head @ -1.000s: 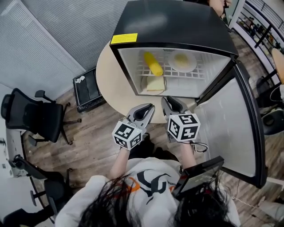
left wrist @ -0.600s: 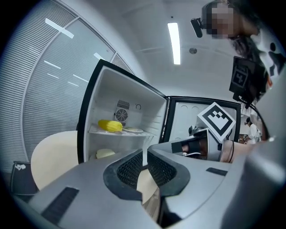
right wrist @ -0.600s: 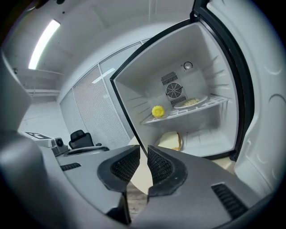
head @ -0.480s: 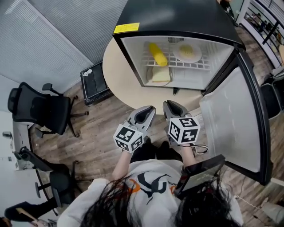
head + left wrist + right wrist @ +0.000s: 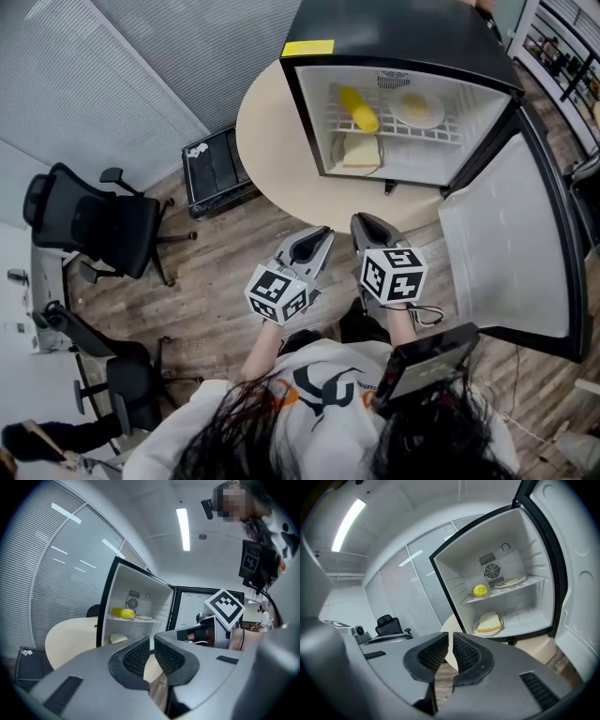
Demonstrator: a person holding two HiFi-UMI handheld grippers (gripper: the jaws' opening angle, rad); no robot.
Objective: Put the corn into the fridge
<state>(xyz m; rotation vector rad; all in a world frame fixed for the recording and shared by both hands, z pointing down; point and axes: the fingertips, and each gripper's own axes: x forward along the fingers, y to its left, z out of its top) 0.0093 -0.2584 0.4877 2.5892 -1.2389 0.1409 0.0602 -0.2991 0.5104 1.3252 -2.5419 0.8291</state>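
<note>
The corn (image 5: 359, 108) lies on the upper wire shelf (image 5: 390, 128) inside the fridge (image 5: 403, 37). My left gripper (image 5: 317, 240) and right gripper (image 5: 367, 225) are both clenched on nothing. I reckon only the door (image 5: 511, 244) remains, so I should push its outer edge gently.

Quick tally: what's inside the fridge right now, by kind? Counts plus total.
Corn: 1
Plate: 2, upper shelf and fridge floor
Bread slice: 1, on the lower plate
Yellowish food: 1, on the upper plate, kind unclear
Total: 5
</note>
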